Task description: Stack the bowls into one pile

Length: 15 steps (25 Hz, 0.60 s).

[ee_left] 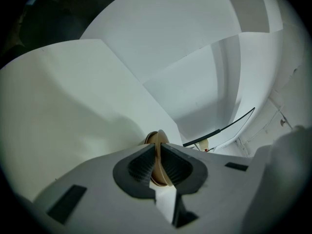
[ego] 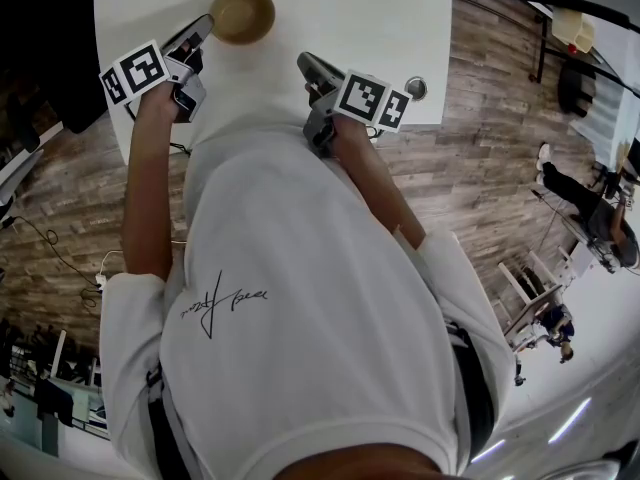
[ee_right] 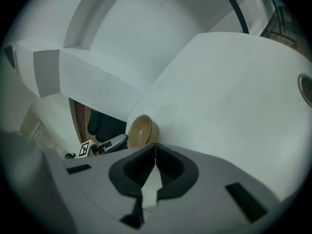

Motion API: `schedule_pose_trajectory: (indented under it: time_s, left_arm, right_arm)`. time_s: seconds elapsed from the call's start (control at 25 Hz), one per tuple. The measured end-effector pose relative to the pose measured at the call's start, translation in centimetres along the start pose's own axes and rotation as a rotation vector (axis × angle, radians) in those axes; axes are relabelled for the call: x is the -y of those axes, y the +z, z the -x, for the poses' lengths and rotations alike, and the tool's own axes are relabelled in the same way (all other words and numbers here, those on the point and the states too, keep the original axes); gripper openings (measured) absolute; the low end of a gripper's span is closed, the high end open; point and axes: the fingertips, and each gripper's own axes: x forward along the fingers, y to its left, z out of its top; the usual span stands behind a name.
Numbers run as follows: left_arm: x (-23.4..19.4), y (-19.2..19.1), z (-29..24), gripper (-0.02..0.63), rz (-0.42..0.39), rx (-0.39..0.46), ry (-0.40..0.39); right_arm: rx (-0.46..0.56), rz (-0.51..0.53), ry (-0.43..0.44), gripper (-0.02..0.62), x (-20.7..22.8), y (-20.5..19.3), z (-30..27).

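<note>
bowl (ego: 241, 14): tan, round | pose: upright, mouth up | place: on white table (ego: 350, 8) | rim: pinched in left tongs (ego: 200, 30)

A white table (ego: 400, 28) is standing on a wood-plank floor (ego: 480, 168), a round grommet (ego: 416, 88) is sitting near its right corner, a dark cable (ego: 45, 243) is trailing at left, and a person (ego: 585, 203) is sitting far right.

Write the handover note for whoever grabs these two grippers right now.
Left gripper: shut on the rim of the tan bowl, at the far part of the white table.
Right gripper: shut, empty, over the table, apart from the bowl.
Done: only one bowl or pile is in view; whether others are nested inside cannot be told.
Left: if the pile is complete, probably just release the rim and back off.
</note>
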Motion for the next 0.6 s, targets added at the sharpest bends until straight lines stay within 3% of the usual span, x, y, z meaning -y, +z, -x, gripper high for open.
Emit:
schedule_pose_trajectory:
  time_s: [0.6]
  left_arm:
    - [-0.60, -0.54, 0.83, 0.049, -0.008, 0.008, 0.013]
  right_arm:
    - [0.019, 0.016, 0.004, 0.012, -0.34, 0.39, 0.25]
